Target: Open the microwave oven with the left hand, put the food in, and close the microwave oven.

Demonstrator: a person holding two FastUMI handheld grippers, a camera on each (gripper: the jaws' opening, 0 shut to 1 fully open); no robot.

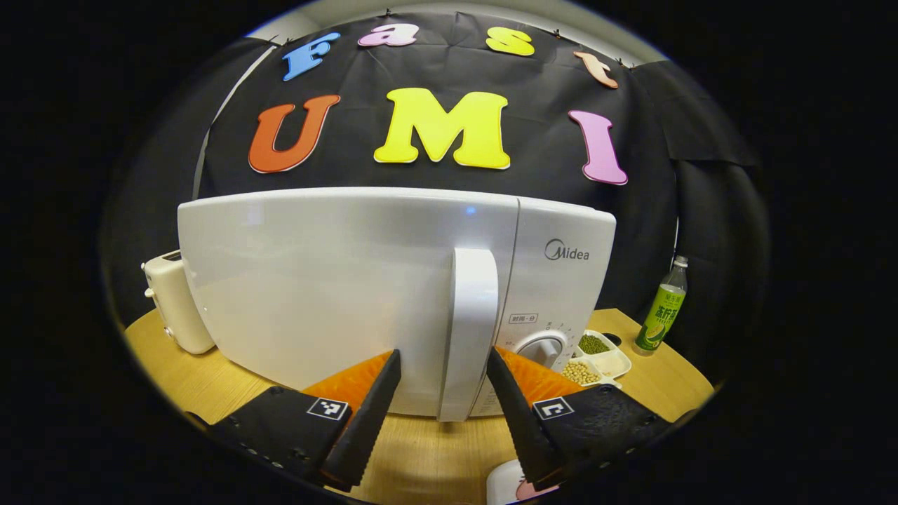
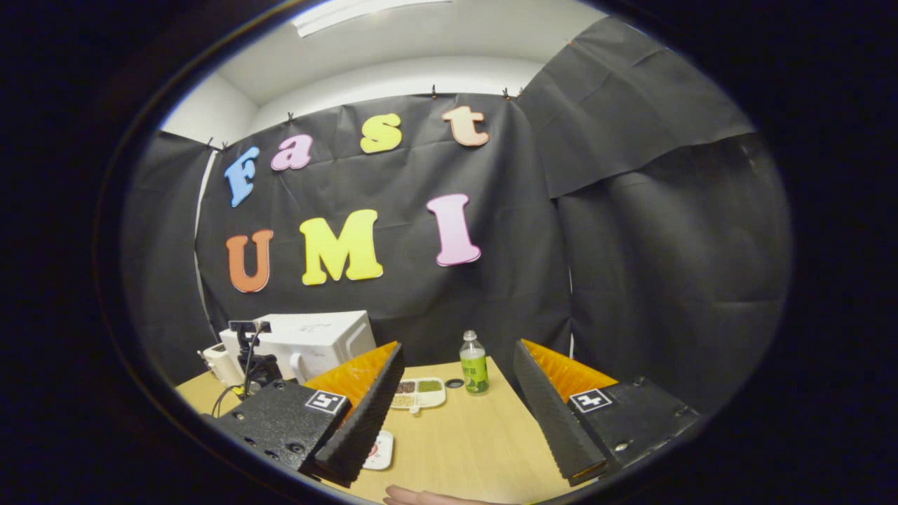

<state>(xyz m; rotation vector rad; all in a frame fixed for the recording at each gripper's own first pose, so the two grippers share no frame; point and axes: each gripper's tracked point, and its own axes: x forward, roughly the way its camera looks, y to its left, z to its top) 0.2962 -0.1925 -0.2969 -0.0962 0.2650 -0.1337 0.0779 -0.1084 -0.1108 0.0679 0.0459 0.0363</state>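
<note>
Left gripper view: the left gripper (image 1: 443,365) sits right in front of the microwave (image 1: 393,294), fingers spread wide w/ the door handle (image 1: 471,330) standing between them. Neither finger looks pressed on the handle; a gap shows on each side, so it has hold of nothing. Microwave door is closed. The microwave stands on a wooden table (image 1: 435,456), w/ a cream toaster (image 1: 175,301) just beside it on one side, and a divided tray of beans (image 1: 596,358) and a green bottle (image 1: 663,308) on the other. A small white dish (image 1: 506,484) lies on the table just below the fingers, partly hidden.

Right gripper view: the right gripper (image 2: 456,375) is well back from the microwave (image 2: 309,344), fingers wide apart, nothing between them. Farther off on the table (image 2: 463,442) are the tray (image 2: 419,393), the bottle (image 2: 474,365) and the white dish (image 2: 380,449); what food it holds can't be told. A bit of a hand (image 2: 421,496) shows at the bottom edge.
</note>
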